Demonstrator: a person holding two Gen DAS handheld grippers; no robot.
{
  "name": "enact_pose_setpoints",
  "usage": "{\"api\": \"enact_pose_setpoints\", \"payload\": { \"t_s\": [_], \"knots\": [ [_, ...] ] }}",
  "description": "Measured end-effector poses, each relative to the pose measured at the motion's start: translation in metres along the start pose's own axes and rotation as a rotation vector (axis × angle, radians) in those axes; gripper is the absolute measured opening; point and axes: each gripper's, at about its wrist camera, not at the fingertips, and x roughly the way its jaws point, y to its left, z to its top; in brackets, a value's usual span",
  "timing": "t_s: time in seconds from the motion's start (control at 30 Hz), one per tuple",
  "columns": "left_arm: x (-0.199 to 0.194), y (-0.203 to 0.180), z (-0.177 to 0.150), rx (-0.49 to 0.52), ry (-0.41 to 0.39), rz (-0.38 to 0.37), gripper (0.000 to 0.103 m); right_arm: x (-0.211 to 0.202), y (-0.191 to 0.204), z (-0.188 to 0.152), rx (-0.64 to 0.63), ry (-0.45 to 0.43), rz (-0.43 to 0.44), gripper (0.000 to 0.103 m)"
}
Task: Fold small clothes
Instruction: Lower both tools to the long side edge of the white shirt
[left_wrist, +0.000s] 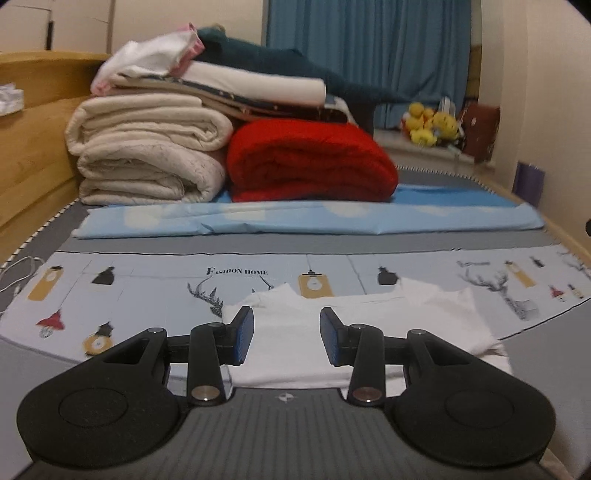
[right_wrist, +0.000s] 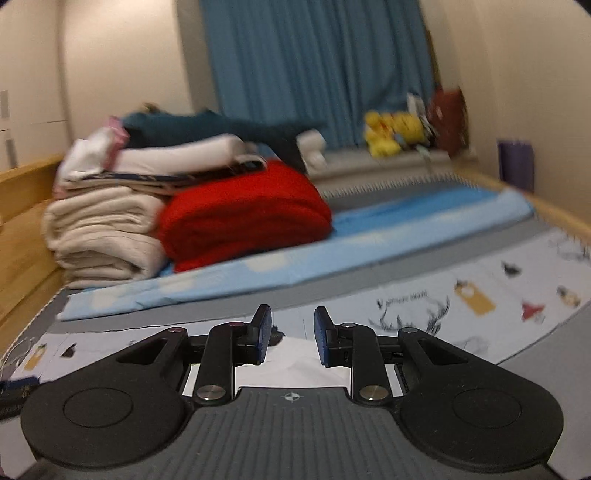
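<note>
Small garment (left_wrist: 332, 332) flat on printed sheet (left_wrist: 147, 291), at 12 o'clock from left gripper (left_wrist: 287, 336). Folded sheet (left_wrist: 295, 221) behind it. Blanket roll (left_wrist: 310, 162) on that sheet; quilt stack (left_wrist: 147, 155) at its 9 o'clock. Plush toys (left_wrist: 432, 123) at 1 o'clock, far back.

- The white garment (left_wrist: 295, 343) runs under the left gripper (left_wrist: 287, 338), so its near edge is hidden behind the body.
- In the right wrist view only a strip of that white garment (right_wrist: 295, 363) peeks out between the jaws of the right gripper (right_wrist: 290, 336).
- The whole right wrist view is smeared: the print on the bedsheet (right_wrist: 480, 295) can't be read.
- The yellow plush toys (right_wrist: 393, 131) are just blobs.
- The cable (left_wrist: 18, 273) at the bed's left edge is cut off.
</note>
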Motion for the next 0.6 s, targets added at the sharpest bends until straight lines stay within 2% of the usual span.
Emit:
{"api": "enact_pose_setpoints", "payload": {
  "t_s": [0.13, 0.27, 0.33, 0.37, 0.4, 0.43, 0.47, 0.53, 0.6],
  "knots": [
    [-0.065, 0.002, -0.026, 0.003, -0.035, -0.022, 0.044, -0.051, -0.010, -0.022, -0.044, 0.018, 0.012, 0.027],
    [-0.109, 0.011, -0.062, 0.029, -0.023, -0.076, 0.044, -0.074, -0.027, -0.052, -0.007, 0.071, -0.011, 0.027],
    [-0.117, 0.021, -0.088, 0.022, -0.007, -0.091, 0.039, -0.077, -0.035, -0.072, 0.021, 0.083, -0.036, 0.027],
    [-0.115, 0.026, -0.103, 0.012, 0.008, -0.090, 0.030, -0.077, -0.042, -0.085, 0.038, 0.091, -0.047, 0.027],
    [-0.110, 0.031, -0.117, 0.005, 0.052, -0.078, 0.016, -0.076, -0.049, -0.099, 0.054, 0.114, -0.065, 0.026],
    [-0.098, 0.035, -0.129, -0.019, 0.152, -0.045, 0.011, -0.072, -0.055, -0.111, 0.080, 0.174, -0.101, 0.026],
    [-0.089, 0.042, -0.136, -0.076, 0.229, -0.033, 0.010, -0.064, -0.062, -0.118, 0.139, 0.246, -0.131, 0.026],
    [-0.075, 0.061, -0.146, -0.221, 0.326, -0.085, 0.010, -0.052, -0.079, -0.130, 0.281, 0.332, -0.092, 0.026],
    [-0.065, 0.073, -0.154, -0.283, 0.392, -0.073, 0.010, -0.042, -0.087, -0.139, 0.314, 0.399, -0.112, 0.026]
  ]
}}
